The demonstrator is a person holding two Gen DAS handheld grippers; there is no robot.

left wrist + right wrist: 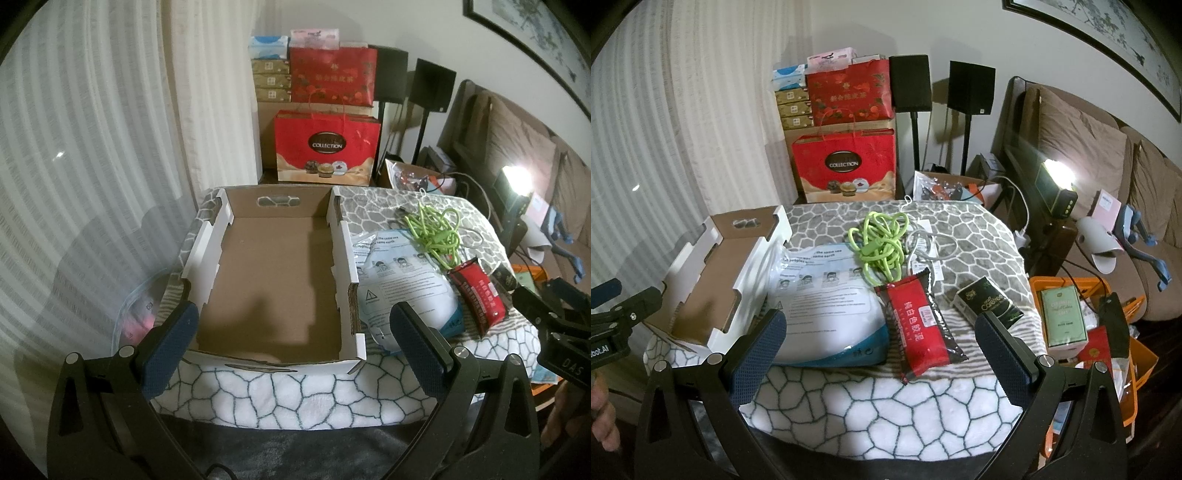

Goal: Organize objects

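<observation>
Tongs first: the left gripper [291, 328] stands with its two blue-padded jaws spread as wide as they go, and nothing is between them. It hangs tilted down over the near end of the cardboard box [273, 280], which I take as my landmark. The right gripper [881, 332] is equally wide open and holds nothing; it hangs to the right of the box, above the near end of the red packet [918, 328].

The box lies open on a patterned blanket [886, 410] and nothing is in it. Touching its right wall is a white plastic bag with printed pictures [823, 306]. Just right of this bag lies the red packet, its left edge resting on the bag. Behind the packet, further from the box, a green cord [882, 243] lies in a loose tangle, partly on the bag, with a white cable [923, 247] beside it. A small dark carton [990, 302] lies further right again, apart from the packet.

Beyond the blanket's right edge, well apart from the box, an orange basket [1141, 365] holds a pale green box [1063, 317]. Behind the box, against the wall, red gift bags [327, 146] stand stacked.
</observation>
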